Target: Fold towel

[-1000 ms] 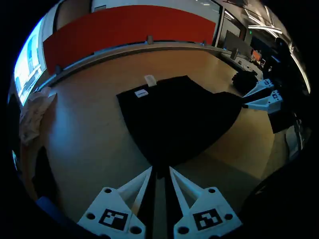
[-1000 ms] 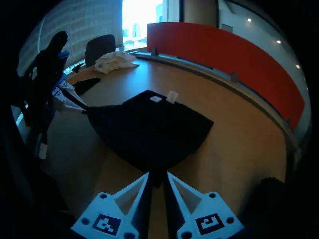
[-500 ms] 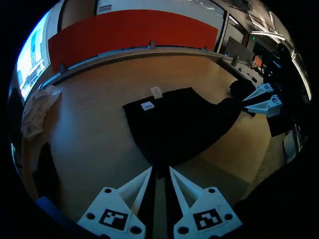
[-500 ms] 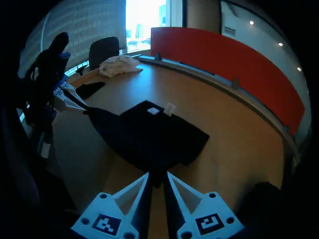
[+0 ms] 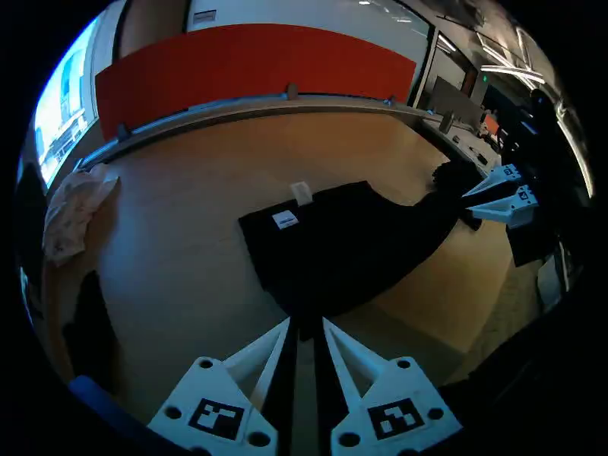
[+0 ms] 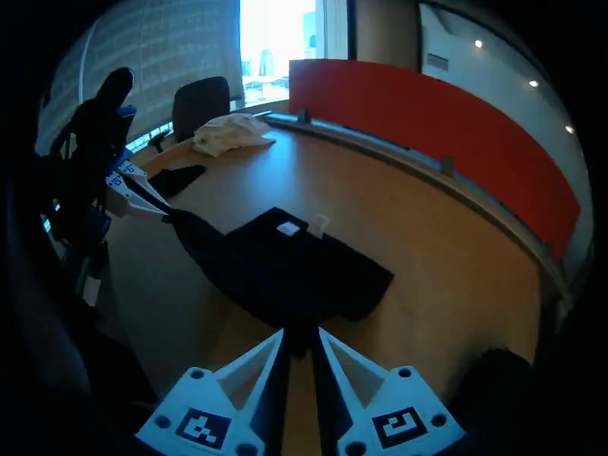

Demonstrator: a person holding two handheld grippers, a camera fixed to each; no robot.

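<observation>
Here, in the left gripper view, the left gripper [image 5: 307, 325] has its fingers pressed together on the near corner of the dark towel [image 5: 349, 243], which lies spread over the wooden table [image 5: 182, 258]. Off to the right, the right gripper [image 5: 465, 205] pinches another corner, lifted off the table.

In the right gripper view, the right gripper [image 6: 301, 334] is clamped on the towel's [image 6: 296, 270] near edge; the left gripper [image 6: 166, 213] grips the raised far-left corner. A pale cloth [image 6: 228, 133] lies well apart, near a chair [image 6: 199, 102]
</observation>
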